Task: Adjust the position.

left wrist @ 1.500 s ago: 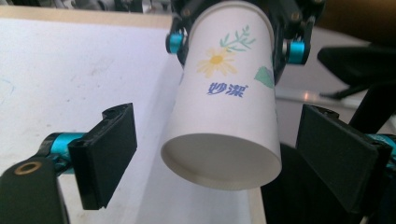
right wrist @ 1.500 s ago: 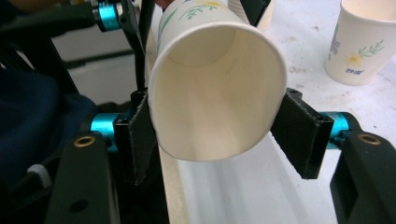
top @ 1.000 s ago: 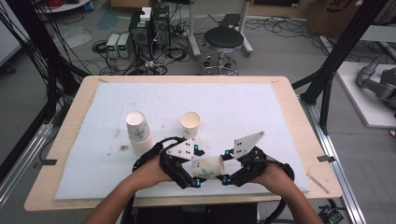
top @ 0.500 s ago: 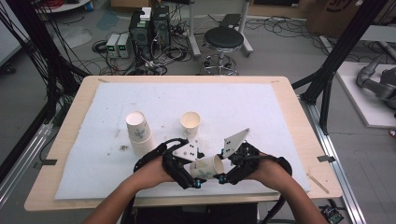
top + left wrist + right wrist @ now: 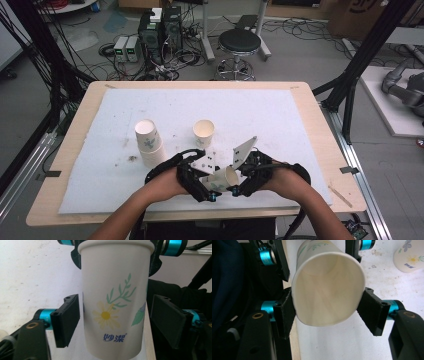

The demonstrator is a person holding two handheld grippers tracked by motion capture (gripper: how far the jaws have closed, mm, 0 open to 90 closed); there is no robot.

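High view first, and we take the paper cup (image 5: 220, 179) held between the two grippers as our landmark, low over the near edge of the worktop (image 5: 300, 125). Left of it and farther back stands a stack of cups (image 5: 149, 142); behind it, a single upright cup (image 5: 203, 132). The held cup lies on its side, mouth toward the right gripper (image 5: 245, 177), base toward the left gripper (image 5: 197, 180).

We judge the main risk to be a crushed or dropped cup: thin paper held near the rim folds easily, and if one hand pulls or twists while the other is not seated, the cup could slip and roll off the near edge.

In the left gripper view, the left jaws stand spread on either side of the cup's base; the left one is just beside the wall, the right one clearly apart, so they carry nothing. In the right gripper view, the right jaws are pressed against both sides of the cup near its open mouth, pinching it, and the rim looks slightly ovalled.
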